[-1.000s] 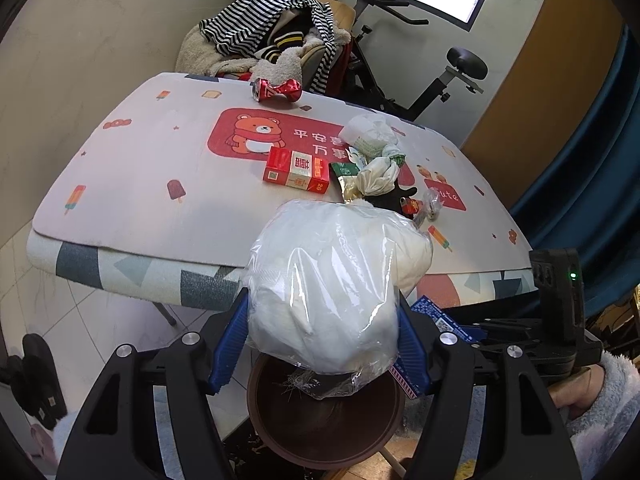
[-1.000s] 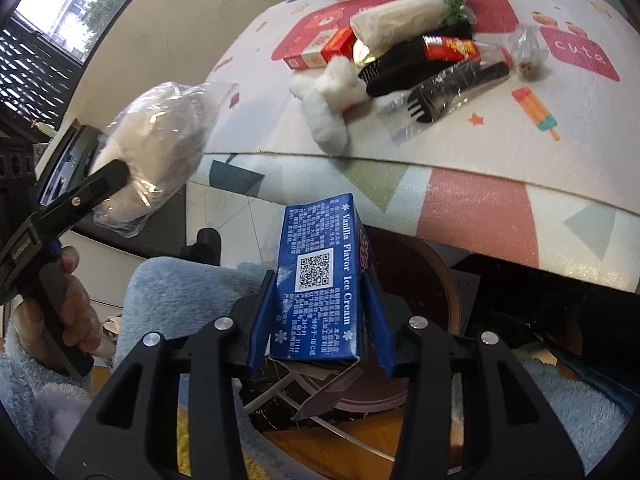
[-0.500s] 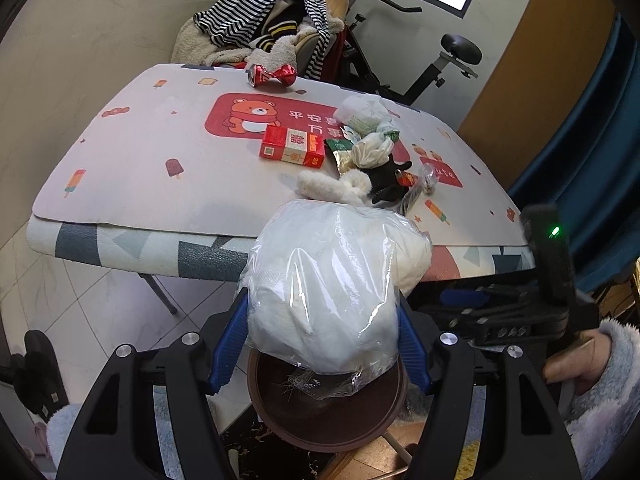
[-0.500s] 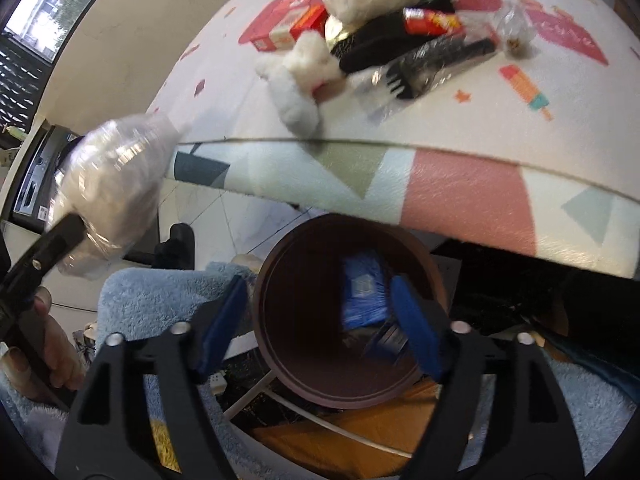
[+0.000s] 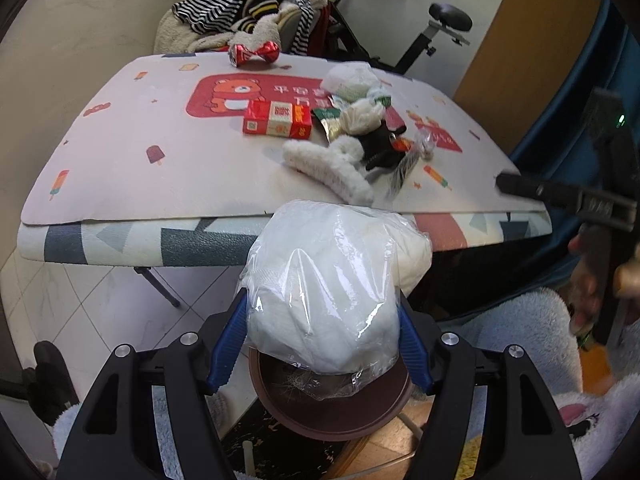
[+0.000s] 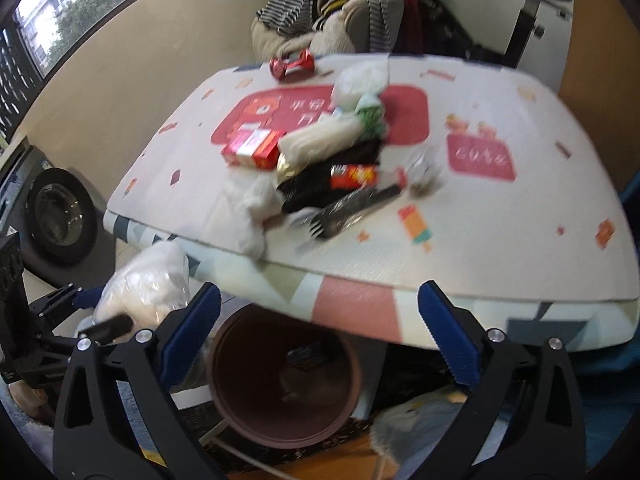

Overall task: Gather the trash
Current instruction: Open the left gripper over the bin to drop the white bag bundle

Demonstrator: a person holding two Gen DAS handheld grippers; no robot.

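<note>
My left gripper [image 5: 320, 340] is shut on a clear plastic bag of white stuff [image 5: 332, 284], held just above a brown round bin [image 5: 332, 412] on the floor below the table edge. My right gripper [image 6: 320, 328] is open and empty above the same bin [image 6: 248, 404]; a blue ice cream carton [image 6: 306, 356] lies inside it. The bag also shows at the left of the right wrist view [image 6: 148, 280]. On the table lie a red box [image 5: 276, 118], a crushed red can [image 5: 254, 52], white fluffy pieces [image 5: 328, 168], a black wrapper [image 6: 340, 176] and a plastic fork [image 6: 348, 210].
The table [image 5: 140, 184] has a printed mat and overhangs the bin. A chair piled with striped clothes [image 5: 248, 12] and an exercise bike [image 5: 436, 28] stand behind it. A blue curtain [image 5: 580, 92] hangs at the right. Tiled floor [image 5: 80, 304] lies at the left.
My right gripper opened and dropped the blue ice cream carton into the bin, then tilted up toward the table. My left gripper kept hold of the bag over the bin.
</note>
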